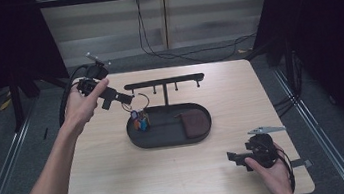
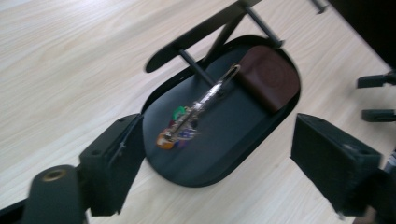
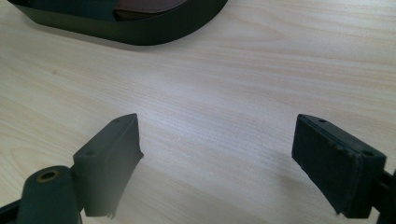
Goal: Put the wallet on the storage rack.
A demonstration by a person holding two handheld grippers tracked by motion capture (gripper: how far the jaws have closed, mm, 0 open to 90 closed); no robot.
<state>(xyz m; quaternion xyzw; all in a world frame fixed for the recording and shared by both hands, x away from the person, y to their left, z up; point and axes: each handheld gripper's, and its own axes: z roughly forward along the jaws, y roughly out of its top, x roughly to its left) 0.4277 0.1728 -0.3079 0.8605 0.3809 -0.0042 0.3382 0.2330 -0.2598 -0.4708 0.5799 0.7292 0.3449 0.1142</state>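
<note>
— Black oval tray (image 1: 165,139) sits mid-table, and the left gripper (image 1: 120,98) hangs just above its near-left end, jaws spread wide with nothing between them

— Where's the bunch of keys (image 2: 180,129)?

— Straight ahead of those jaws in the left gripper view, its ring hooked on a peg of the black key rack (image 1: 164,82) and the coloured tags dangling over the tray floor. Beyond the keys lies a brown leather pouch (image 2: 268,74), flat in the tray's far end

— And the other hand?

— Right gripper (image 1: 238,157) rests low over the bare wooden table (image 3: 243,93), well apart from the tray, jaws gaping, holding nothing; the tray's rim is just ahead of it
</note>
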